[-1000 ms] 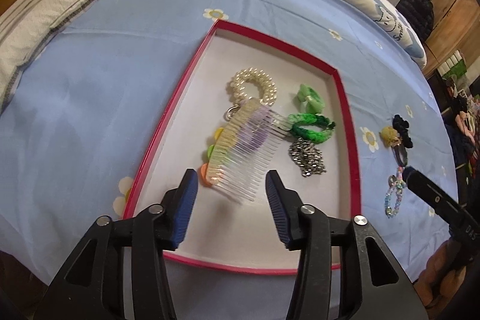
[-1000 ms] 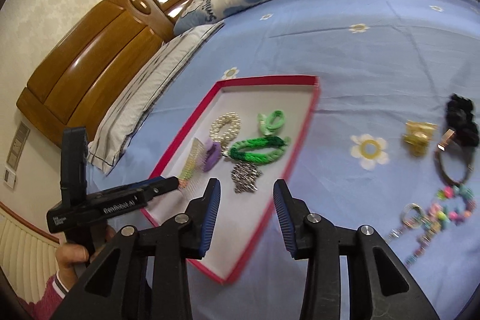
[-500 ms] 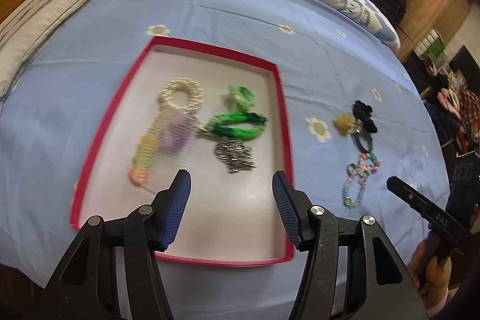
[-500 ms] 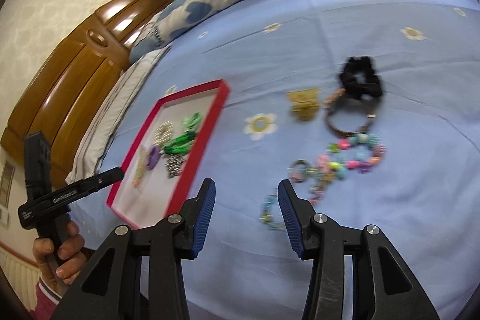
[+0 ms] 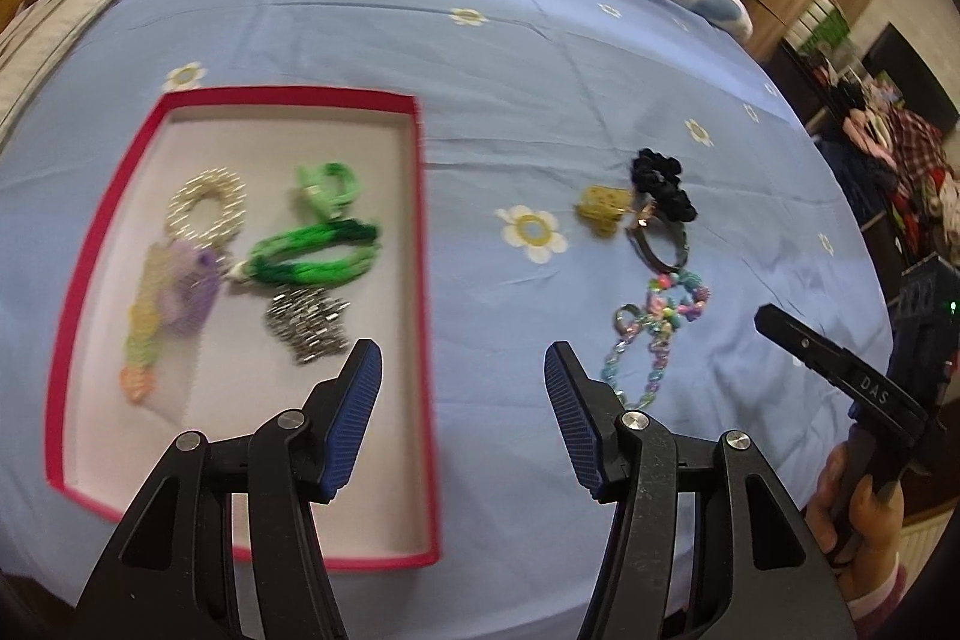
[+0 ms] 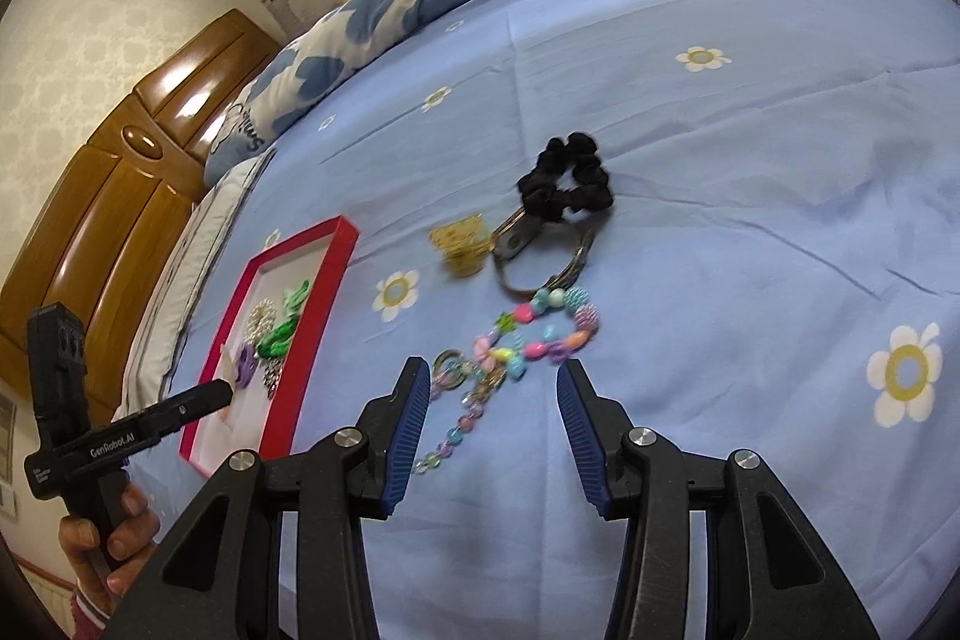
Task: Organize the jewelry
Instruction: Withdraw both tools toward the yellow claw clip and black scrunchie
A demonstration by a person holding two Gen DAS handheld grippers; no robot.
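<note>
1. Since a second ago, the left gripper point(image 5: 462, 388) has backed away from the comb, which stays in the red tray point(image 5: 423, 280); it is empty, jaws spread.
2. The right gripper point(image 6: 492, 406) has swung right from the tray to the beaded chain point(image 6: 510, 358) on the bedsheet point(image 6: 750, 160), jaws apart, likely the next pickup.
3. The tray holds a pearl bracelet point(image 5: 209, 211), green bands point(image 5: 315, 256) and a silver chain point(image 5: 306, 328).

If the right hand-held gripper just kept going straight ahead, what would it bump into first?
Probably the colourful beaded chain lying on the blue flowered bedsheet, right between and ahead of the right hand-held gripper's open blue fingers. Depth is hard to judge.
</note>
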